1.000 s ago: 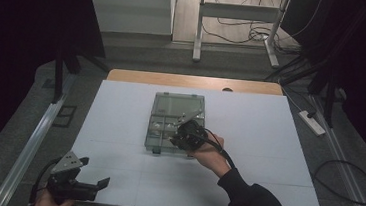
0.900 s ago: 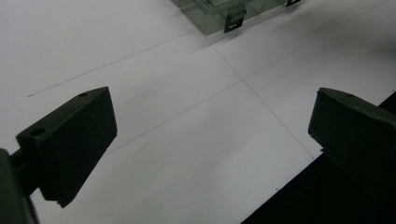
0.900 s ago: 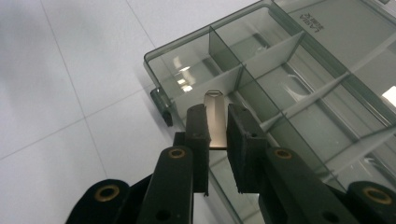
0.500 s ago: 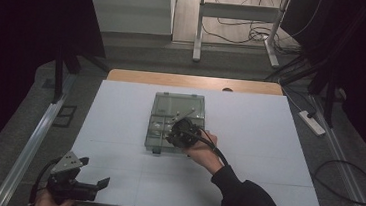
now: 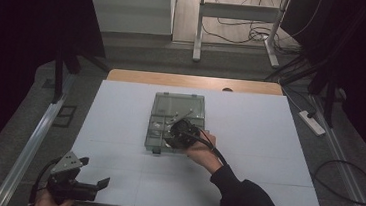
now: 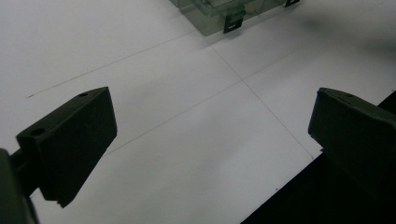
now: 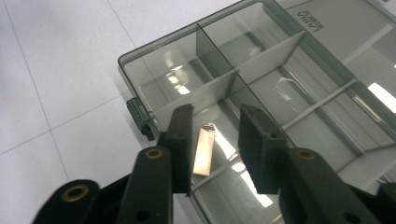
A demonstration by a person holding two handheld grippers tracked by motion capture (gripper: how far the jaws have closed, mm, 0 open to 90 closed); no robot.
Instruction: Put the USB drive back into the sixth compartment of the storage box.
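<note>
A clear grey compartment box [image 5: 153, 139] lies open at the table's middle, its lid [image 5: 178, 105] folded back on the far side. My right gripper [image 5: 177, 132] hangs over the near compartments, pointing down. In the right gripper view its jaws [image 7: 215, 122] have just been opening. Between them is a small flat copper-coloured strip [image 7: 204, 151], close to the left jaw, and the pads do not press on it. My left gripper [image 5: 95, 171] rests at the table's front left corner, and its jaws [image 6: 212, 107] stand wide open over bare table.
The white table top [image 5: 268, 140] has thin seam lines. The box's dark front latch [image 6: 233, 22] faces the left gripper. A power strip [image 5: 312, 122] lies on the floor past the right edge, and cables [image 5: 349, 183] loop on the floor there.
The right gripper has shifted slightly left over the box and its jaws have parted. The left gripper has stayed where it was.
</note>
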